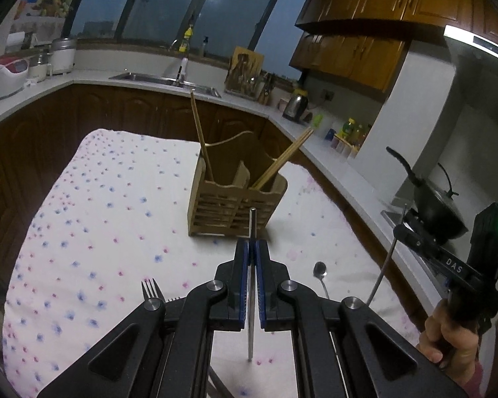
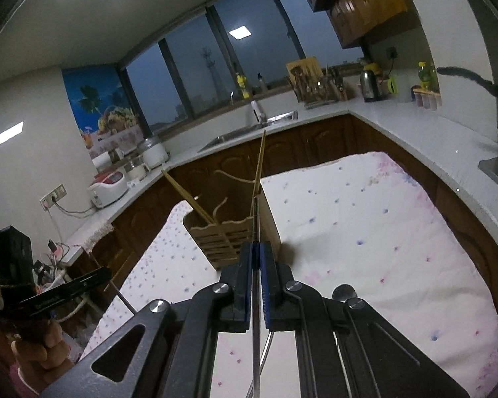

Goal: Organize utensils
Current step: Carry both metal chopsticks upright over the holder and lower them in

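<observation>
Left gripper (image 1: 251, 243): blue pads pressed together on a thin metal rod (image 1: 251, 225), which runs straight through the jaws and points toward 12 o'clock. Right gripper (image 2: 256, 247): likewise clamped tight on a second metal rod (image 2: 255, 222), also aimed at 12 o'clock. Wooden utensil caddy (image 1: 235, 202): stands upright on the flower-printed cloth (image 1: 116, 199), just beyond both sets of fingertips; wooden chopsticks (image 1: 201, 136) lean out of its compartments. In the left wrist view, a fork (image 1: 152, 290) lies on the cloth at 8 o'clock of the left gripper, and a spoon (image 1: 320, 270) at 4 o'clock. The person's right hand (image 1: 448, 335) appears at the lower right edge, holding the other gripper's handle.
</observation>
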